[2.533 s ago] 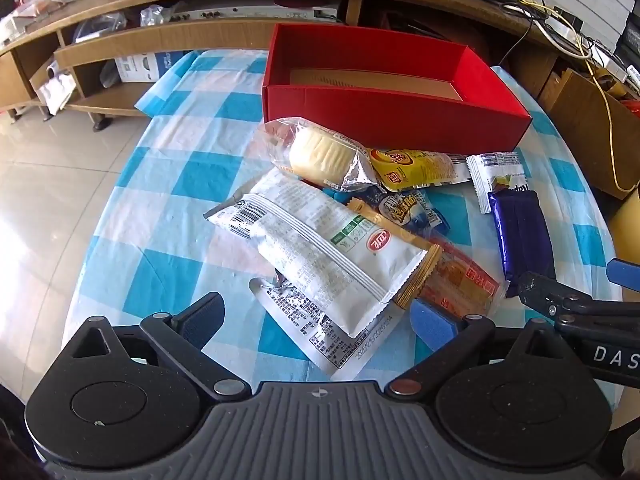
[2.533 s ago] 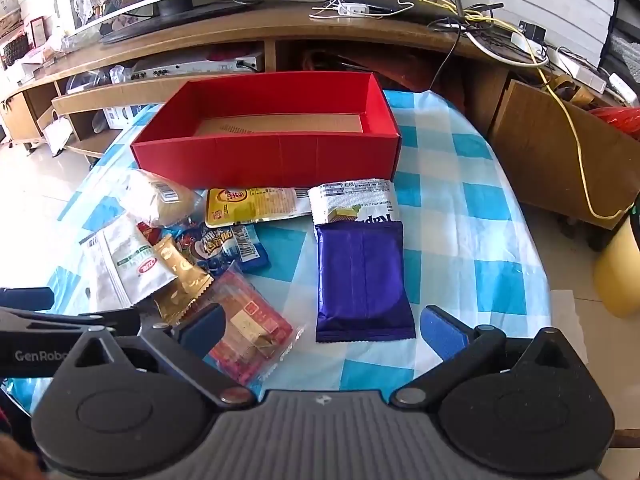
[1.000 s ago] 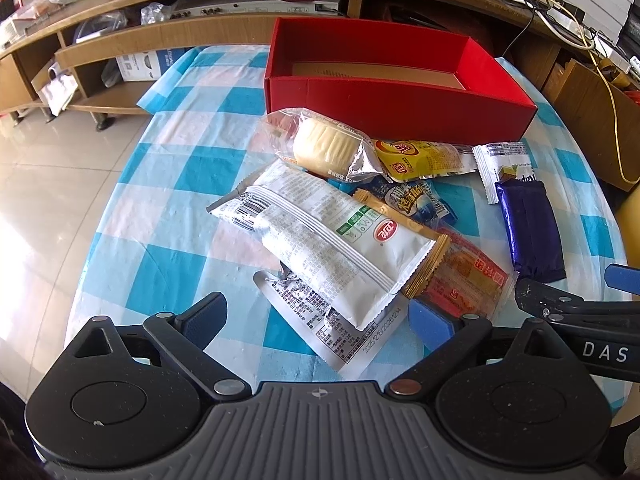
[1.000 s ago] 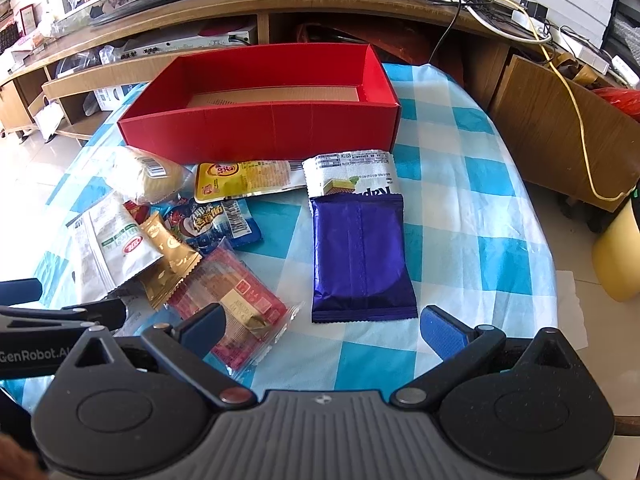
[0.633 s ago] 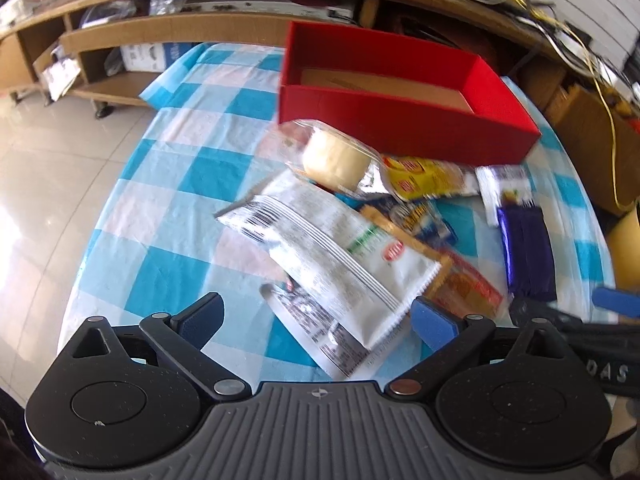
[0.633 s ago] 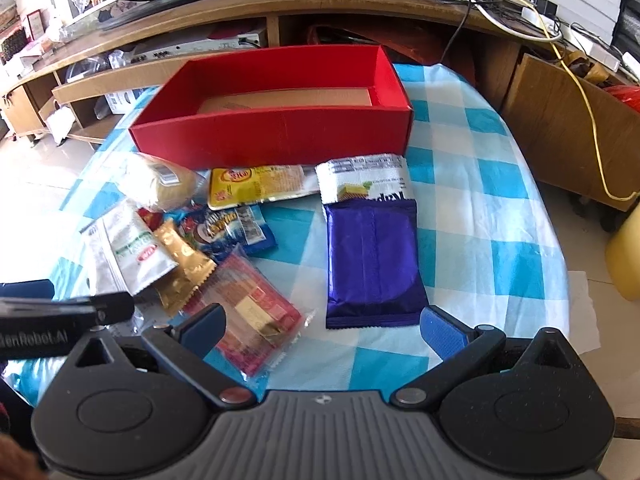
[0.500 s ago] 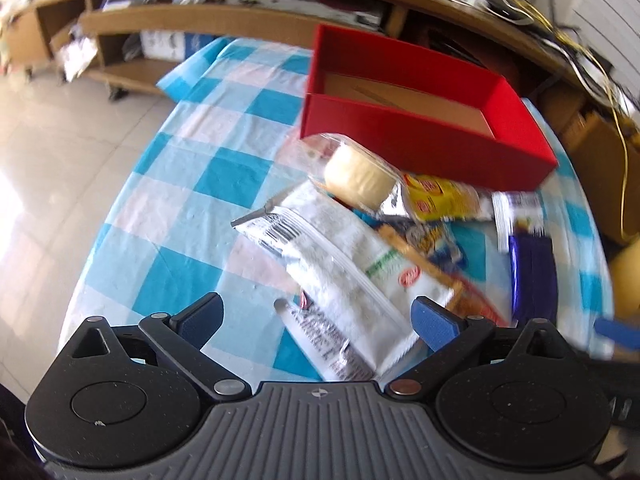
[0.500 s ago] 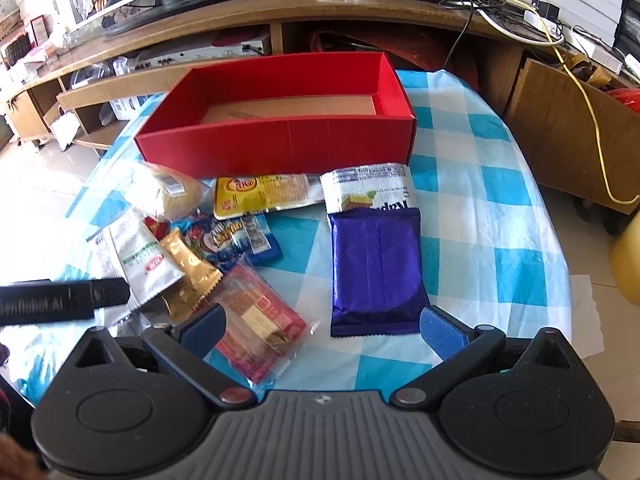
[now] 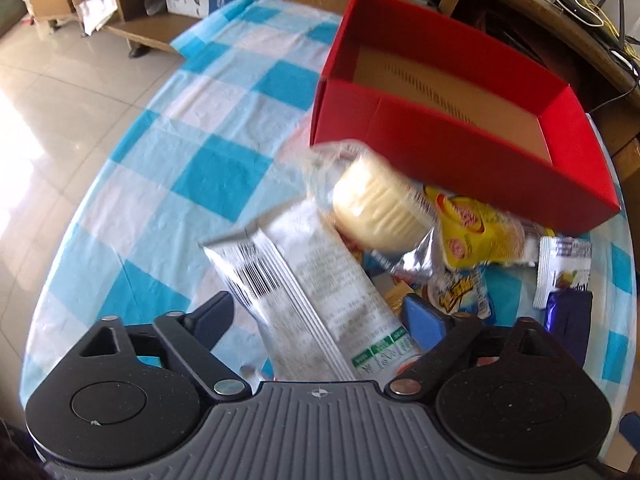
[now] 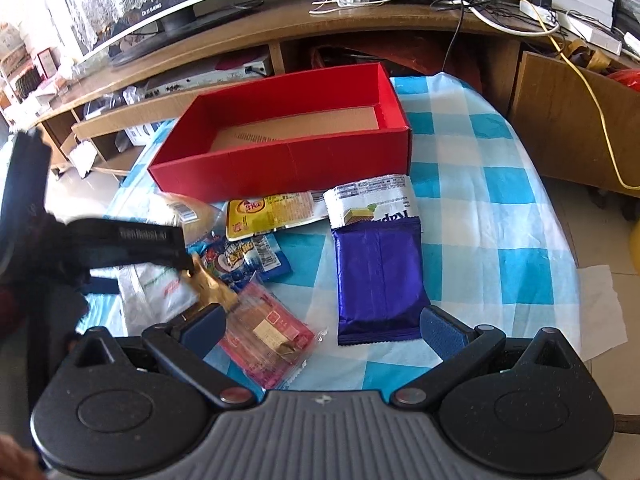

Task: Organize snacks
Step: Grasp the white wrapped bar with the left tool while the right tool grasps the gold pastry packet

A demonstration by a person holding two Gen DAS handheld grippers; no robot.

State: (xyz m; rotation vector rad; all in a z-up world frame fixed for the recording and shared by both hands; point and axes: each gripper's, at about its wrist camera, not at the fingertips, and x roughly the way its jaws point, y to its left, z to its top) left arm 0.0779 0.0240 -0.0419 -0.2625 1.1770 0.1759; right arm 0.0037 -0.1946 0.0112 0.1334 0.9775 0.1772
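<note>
A long white snack packet (image 9: pixel 316 284) with a black barcode near its far end, fine grey print and small green marks at its near end lies on the blue-and-white checked tablecloth (image 9: pixel 160 184), reaching back between the fingers of the left gripper (image 9: pixel 320 320). That gripper's jaws are closing around the packet, and a gap shows beside the left pad, so they are not yet pressing on it. Just beyond the packet sits a round pale-yellow cake in clear wrap (image 9: pixel 380 208), then a yellow packet (image 9: pixel 476 232), in front of the empty red box (image 9: pixel 452 148). The right gripper (image 10: pixel 320 328) hovers with its jaws wide apart and nothing between them, above a pink-wrapped snack (image 10: pixel 268 340) and a purple packet (image 10: pixel 380 276).
</note>
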